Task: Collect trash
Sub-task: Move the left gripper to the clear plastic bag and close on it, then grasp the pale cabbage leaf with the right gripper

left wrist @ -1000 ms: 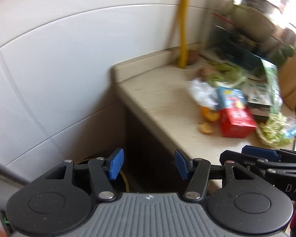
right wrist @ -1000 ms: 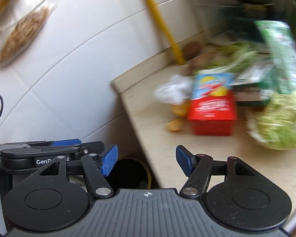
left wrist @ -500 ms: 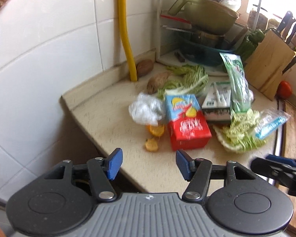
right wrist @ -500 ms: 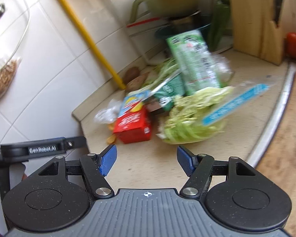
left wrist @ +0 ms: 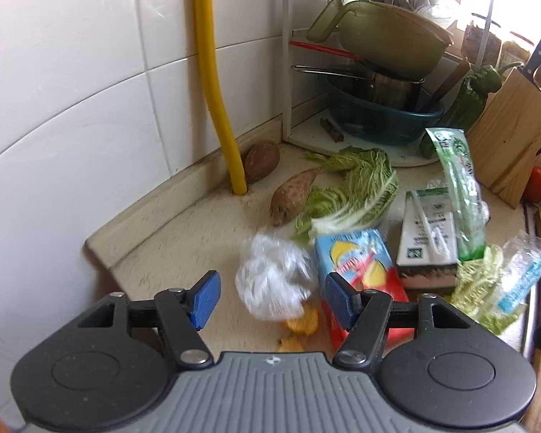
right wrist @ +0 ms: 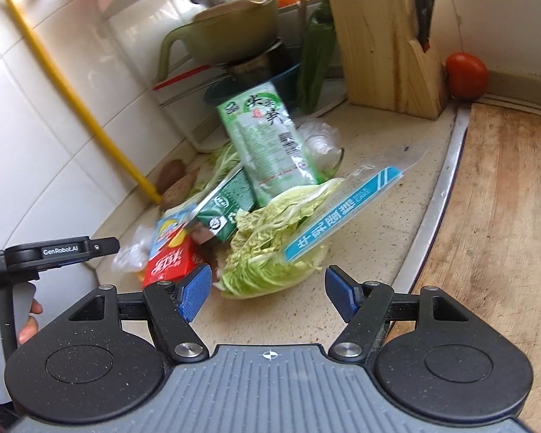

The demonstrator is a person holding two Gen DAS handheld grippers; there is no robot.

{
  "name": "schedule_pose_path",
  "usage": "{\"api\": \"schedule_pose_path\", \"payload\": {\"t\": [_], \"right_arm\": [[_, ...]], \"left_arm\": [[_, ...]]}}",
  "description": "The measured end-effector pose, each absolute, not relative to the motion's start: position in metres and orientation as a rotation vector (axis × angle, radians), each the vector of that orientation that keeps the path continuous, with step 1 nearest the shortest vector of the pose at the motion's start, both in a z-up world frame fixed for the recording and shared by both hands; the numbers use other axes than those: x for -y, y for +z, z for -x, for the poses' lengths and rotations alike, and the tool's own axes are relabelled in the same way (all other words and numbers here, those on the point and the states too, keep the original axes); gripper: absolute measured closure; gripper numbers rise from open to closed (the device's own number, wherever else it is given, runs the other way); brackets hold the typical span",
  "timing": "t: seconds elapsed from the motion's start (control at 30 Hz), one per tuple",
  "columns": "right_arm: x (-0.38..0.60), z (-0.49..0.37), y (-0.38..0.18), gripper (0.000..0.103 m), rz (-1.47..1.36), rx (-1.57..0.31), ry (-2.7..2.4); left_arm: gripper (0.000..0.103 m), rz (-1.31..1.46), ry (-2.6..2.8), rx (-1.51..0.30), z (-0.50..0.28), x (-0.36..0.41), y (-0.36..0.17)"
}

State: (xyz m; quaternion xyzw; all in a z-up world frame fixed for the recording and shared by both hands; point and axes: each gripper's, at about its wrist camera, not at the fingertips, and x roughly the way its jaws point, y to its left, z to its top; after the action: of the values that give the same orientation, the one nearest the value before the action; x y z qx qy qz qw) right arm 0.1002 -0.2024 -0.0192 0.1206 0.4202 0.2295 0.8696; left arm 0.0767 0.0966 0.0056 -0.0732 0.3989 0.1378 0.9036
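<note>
Trash lies heaped on the beige counter [left wrist: 184, 238]: a crumpled clear plastic bag [left wrist: 274, 281], a red and blue carton [left wrist: 357, 270], orange peel [left wrist: 303, 324], a green and white carton [left wrist: 429, 238], a green wrapper [right wrist: 267, 144], a clear blue-striped wrapper [right wrist: 342, 216] and cabbage leaves [right wrist: 270, 252]. My left gripper [left wrist: 270, 299] is open, its fingers on either side of the plastic bag, just short of it. My right gripper [right wrist: 267, 292] is open and empty, just short of the cabbage leaves.
Two sweet potatoes [left wrist: 292, 195] and a yellow pipe [left wrist: 216, 83] stand by the tiled wall. A dish rack with a green bowl [left wrist: 386, 36], a knife block [right wrist: 382, 39] and a tomato [right wrist: 465, 75] line the back. A wooden board [right wrist: 501, 223] lies right.
Both grippers swung from the counter's left end and the dark gap below toward the trash heap, then moved closer. Both stayed open.
</note>
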Motion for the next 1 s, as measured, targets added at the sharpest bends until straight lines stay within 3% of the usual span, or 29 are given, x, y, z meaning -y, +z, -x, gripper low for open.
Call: {"api": "schedule_pose_path", "payload": {"t": [0.4,0.5,0.7,1.0], "right_arm": [[0.185,-0.113,-0.022,0.027,-0.221,-0.899,0.400],[0.183,-0.117,-0.021,0.027,-0.212,-0.899,0.388],[0.180,-0.126,-0.021,0.028,-0.197,-0.902,0.384],[0.191,-0.143,-0.020,0.028,-0.199,-0.892,0.359]], "left_arm": [[0.043,0.188,0.198,-0.889,-0.130,-0.126,-0.032],[0.056,0.221,0.190,-0.916,-0.139,-0.132,-0.044],[0.072,0.276,0.184,-0.932,-0.142,-0.141,-0.053],[0.074,0.302,0.135,-0.919,-0.115,-0.143,-0.032]]}}
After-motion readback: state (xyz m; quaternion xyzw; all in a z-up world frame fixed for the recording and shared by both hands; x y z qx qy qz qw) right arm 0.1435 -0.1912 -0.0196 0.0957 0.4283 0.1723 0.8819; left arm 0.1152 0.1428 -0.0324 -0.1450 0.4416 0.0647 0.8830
